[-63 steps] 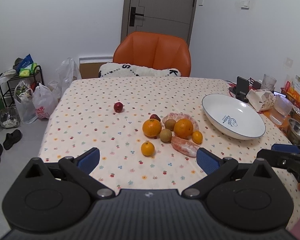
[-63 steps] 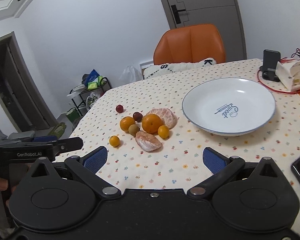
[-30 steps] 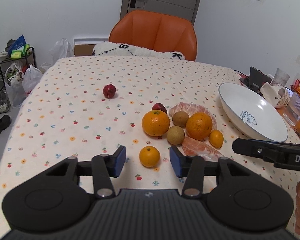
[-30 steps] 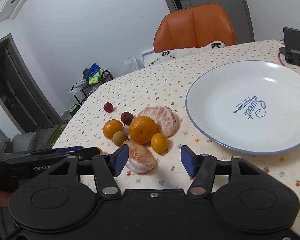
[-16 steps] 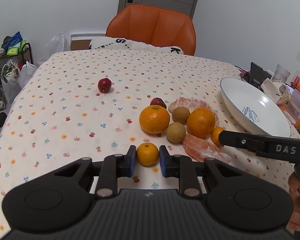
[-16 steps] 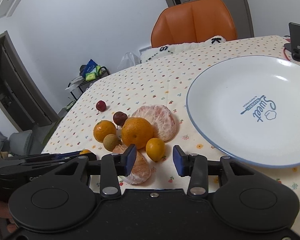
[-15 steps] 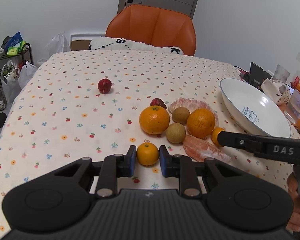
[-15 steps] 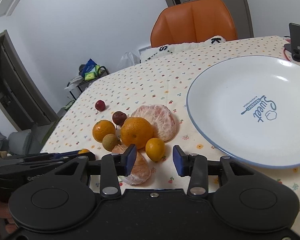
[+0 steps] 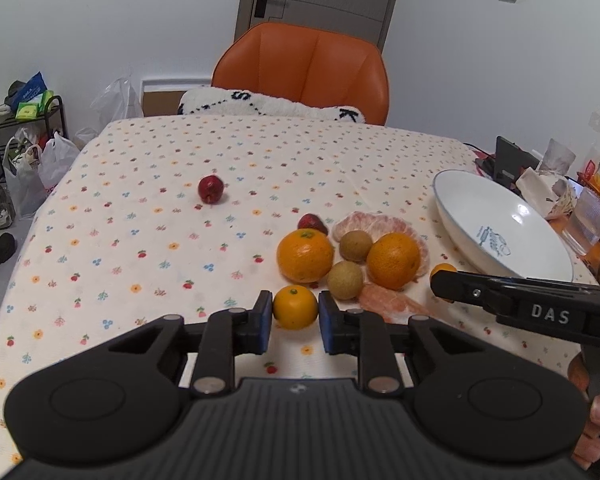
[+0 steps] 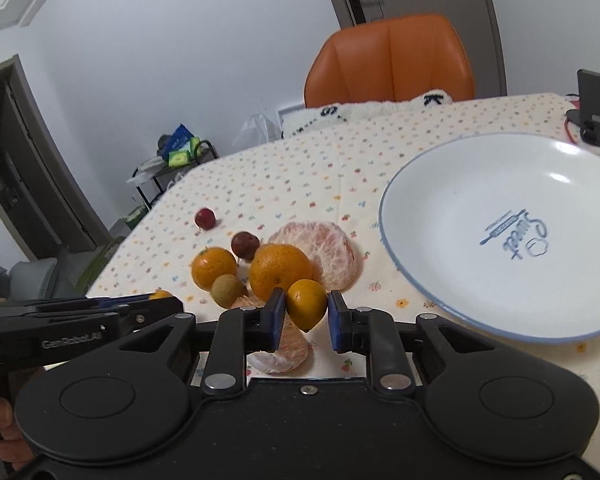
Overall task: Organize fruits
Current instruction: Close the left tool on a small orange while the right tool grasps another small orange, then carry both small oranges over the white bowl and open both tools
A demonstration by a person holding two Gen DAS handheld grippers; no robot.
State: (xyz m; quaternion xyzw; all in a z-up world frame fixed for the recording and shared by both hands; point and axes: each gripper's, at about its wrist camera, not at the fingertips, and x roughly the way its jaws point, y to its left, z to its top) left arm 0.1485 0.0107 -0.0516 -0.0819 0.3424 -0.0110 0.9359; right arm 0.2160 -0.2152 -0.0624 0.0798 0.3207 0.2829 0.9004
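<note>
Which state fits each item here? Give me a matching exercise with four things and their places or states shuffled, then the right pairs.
Things:
1. small mandarin
2. small yellow-orange citrus
3. white plate
4. lone red fruit

States:
A. holds no fruit
B. between the left gripper's pads
C. alone on the tablecloth, apart from the pile
D. between the right gripper's pads

Pairs: 1-B, 2-D, 3-A, 4-C
</note>
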